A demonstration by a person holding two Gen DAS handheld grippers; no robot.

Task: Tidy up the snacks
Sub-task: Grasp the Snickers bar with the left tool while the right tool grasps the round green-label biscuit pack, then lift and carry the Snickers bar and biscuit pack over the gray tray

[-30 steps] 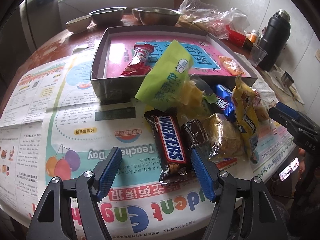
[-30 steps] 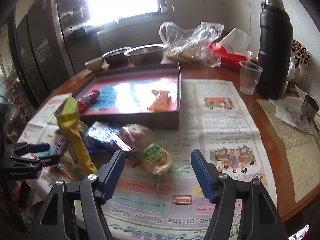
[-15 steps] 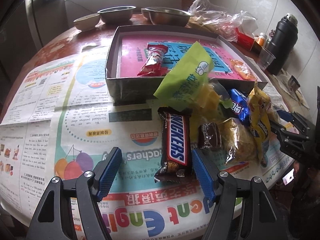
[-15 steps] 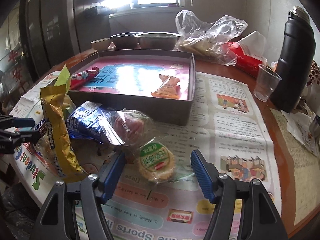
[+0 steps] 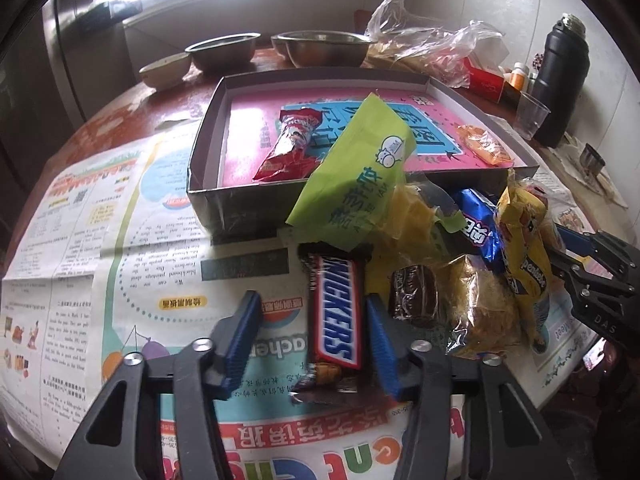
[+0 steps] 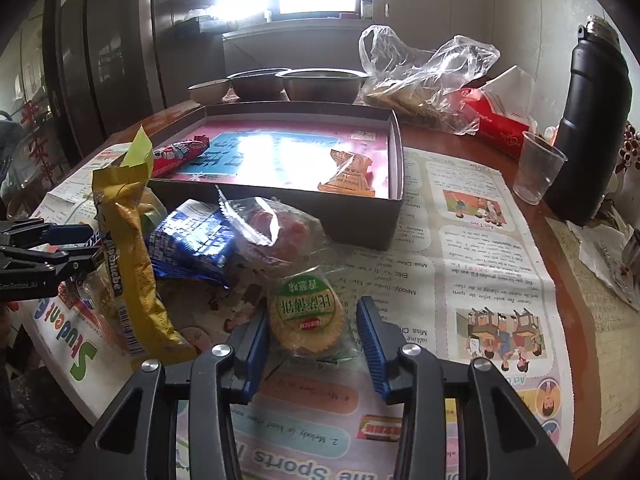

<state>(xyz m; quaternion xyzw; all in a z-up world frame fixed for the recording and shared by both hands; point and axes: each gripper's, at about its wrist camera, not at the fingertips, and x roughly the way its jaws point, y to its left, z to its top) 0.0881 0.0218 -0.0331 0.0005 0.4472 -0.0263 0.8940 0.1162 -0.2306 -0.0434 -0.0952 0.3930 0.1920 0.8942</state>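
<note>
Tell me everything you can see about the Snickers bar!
The Snickers bar is a long bar in a shiny brown wrapper with a blue, white and red logo. It lies flat on the newspaper, sealed, its crimped near end pointing at the camera. Its far end tucks under a green packet. The left hand-held gripper has just been closing around it: one blue finger meets its side, the other leaves a gap.
</note>
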